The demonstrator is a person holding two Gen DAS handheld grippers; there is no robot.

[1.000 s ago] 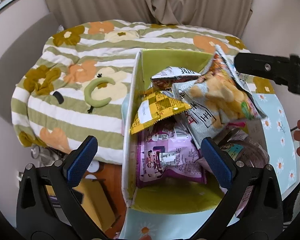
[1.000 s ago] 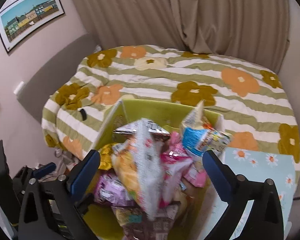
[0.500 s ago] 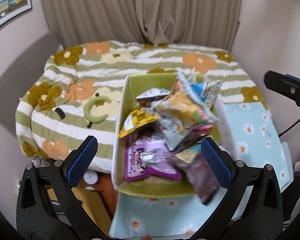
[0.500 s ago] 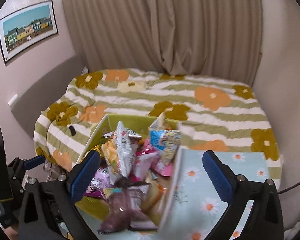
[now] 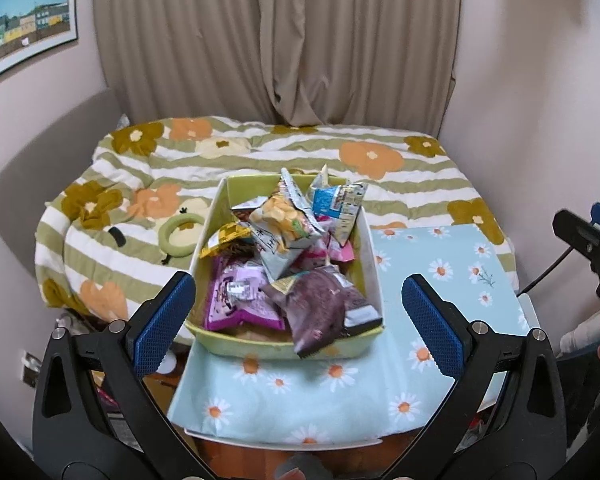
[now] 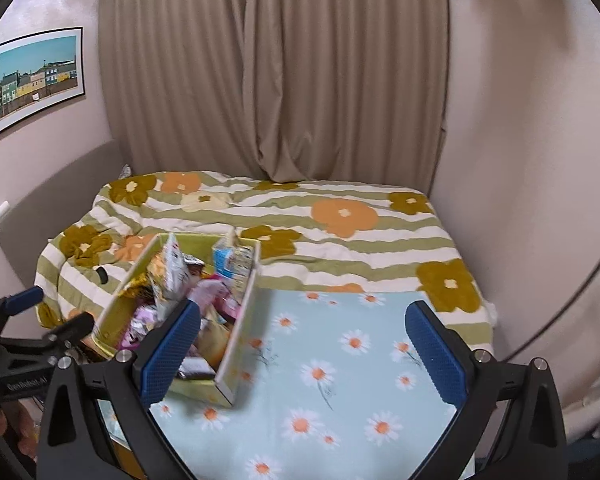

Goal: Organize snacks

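Floral quilt (image 5: 284, 160) lies behind the snack-filled box (image 5: 370, 256), beige curtain (image 5: 276, 40) beyond.

1. This is a bedroom in a home: a bed (image 6: 260, 232) fills the far side of the room, spread with a green-and-white striped quilt (image 5: 260, 160) printed with orange and brown flowers.
2. Floor-length beige curtains (image 6: 276, 80) hang behind the bed, closed.
3. A framed picture (image 6: 36, 76) of colourful houses hangs on the pale pink wall (image 6: 532, 160) to the left.
4. A small bench (image 6: 340, 380) with a light-blue daisy-print cover stands against the foot of the bed.
5. On the bench sits a yellow-green box (image 5: 236, 344) heaped with snack packets (image 5: 284, 220), ordinary household food.
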